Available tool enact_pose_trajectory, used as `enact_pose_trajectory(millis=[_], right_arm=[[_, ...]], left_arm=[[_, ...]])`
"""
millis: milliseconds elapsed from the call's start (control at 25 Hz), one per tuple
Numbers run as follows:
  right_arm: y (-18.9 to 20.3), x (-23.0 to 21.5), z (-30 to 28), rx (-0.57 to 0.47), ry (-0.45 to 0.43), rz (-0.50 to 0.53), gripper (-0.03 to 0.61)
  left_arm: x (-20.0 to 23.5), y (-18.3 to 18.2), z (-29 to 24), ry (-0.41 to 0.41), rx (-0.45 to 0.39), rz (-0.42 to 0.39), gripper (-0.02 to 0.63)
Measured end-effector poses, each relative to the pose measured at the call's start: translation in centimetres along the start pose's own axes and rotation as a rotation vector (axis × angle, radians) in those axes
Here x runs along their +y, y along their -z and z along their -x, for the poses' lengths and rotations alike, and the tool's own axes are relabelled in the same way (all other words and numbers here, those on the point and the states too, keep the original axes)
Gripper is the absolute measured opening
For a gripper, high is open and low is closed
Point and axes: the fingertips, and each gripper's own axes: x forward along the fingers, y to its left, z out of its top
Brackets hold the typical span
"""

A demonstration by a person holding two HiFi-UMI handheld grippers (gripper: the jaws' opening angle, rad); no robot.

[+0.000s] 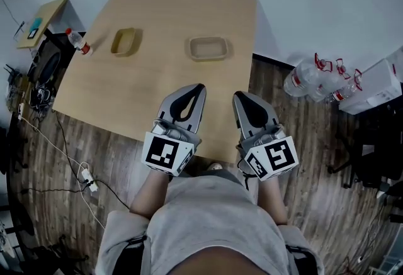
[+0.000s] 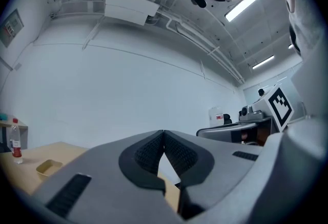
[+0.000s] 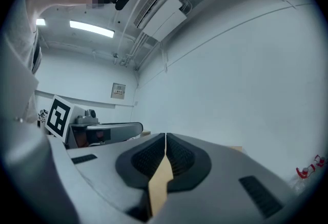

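Both tools hover low over the near edge of the wooden surface (image 1: 157, 22), side by side and apart: the left tool (image 1: 201, 87) has its jaws pressed together at the tips with nothing between them, and the right tool (image 1: 238, 95) is closed and empty in the same way. Nearest ahead of them, the rectangular tan tray (image 1: 208, 48) lies on the surface, well apart from both tools. Farther left sit a yellow tray (image 1: 125, 41) and a red-capped bottle (image 1: 79, 41) near the surface's left edge.
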Motion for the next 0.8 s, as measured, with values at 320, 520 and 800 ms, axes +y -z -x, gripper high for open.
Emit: enact_pose_trajectory(millis=[320, 520, 800], right_arm=[[0.8, -1.2, 1.0, 0.005, -0.057, -0.023, 0.015], [1.2, -1.6, 0.4, 0.014, -0.080, -0.039, 0.015], [1.8, -2.0, -2.2, 0.034, -0.090, -0.044, 0.015]], left_arm=[[-1.5, 0.4, -0.2, -0.060, 0.014, -0.006, 0.015], [-1.0, 1.0, -0.3, -0.091, 0.038, -0.003, 0.015], [1.6, 1.8, -0.9, -0.112, 0.053, 0.006, 0.015]])
